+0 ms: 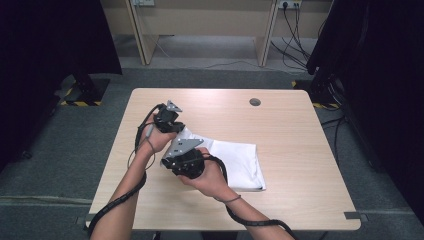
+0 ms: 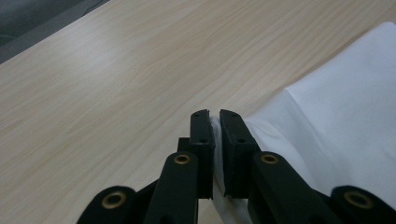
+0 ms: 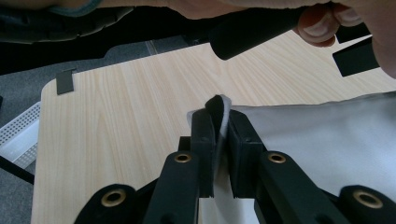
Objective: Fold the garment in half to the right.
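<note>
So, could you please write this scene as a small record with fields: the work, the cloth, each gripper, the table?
work: folding a white cloth on a table
cloth: white cloth, lies partly folded on the table, its left edge lifted by both grippers
left gripper: shut on an edge of the cloth, fabric pinched between the jaws
right gripper: shut on an edge of the cloth, fabric stands up between the jaws
table: light wood top, with a small round grey cap near the far edge
</note>
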{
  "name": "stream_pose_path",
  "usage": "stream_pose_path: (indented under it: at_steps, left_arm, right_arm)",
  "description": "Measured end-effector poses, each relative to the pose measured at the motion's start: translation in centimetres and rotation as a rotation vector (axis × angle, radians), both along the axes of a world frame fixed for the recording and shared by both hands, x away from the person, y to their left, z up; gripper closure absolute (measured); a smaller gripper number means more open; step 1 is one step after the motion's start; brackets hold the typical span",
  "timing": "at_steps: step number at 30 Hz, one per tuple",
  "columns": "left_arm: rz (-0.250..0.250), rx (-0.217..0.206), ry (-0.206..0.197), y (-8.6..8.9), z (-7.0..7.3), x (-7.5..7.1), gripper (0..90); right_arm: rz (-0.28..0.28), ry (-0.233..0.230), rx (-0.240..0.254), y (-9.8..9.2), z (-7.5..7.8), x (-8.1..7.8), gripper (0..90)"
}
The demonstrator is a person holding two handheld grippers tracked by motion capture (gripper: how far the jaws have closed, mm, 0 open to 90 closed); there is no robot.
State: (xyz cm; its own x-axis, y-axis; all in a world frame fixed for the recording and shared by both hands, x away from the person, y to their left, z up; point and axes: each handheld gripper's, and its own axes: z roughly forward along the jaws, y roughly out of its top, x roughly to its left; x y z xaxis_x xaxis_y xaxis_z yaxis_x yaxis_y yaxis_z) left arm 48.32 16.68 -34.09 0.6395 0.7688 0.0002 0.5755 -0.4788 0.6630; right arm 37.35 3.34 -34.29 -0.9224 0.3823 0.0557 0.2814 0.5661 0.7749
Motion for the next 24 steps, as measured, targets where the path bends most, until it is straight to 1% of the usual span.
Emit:
stream_pose_path:
  at_steps: [13, 24]
  left_arm:
    - [0.012, 0.006, 0.003, 1.2, 0.3, -0.2, 83.5]
    - [0.013, 0.022, 0.007, 1.6, 0.7, -0.3, 83.4]
  right_arm:
    - [0.013, 0.000, 0.003, 0.9, 0.1, -0.2, 82.6]
    - [0.020, 0.000, 0.013, 1.3, 0.4, -0.2, 82.7]
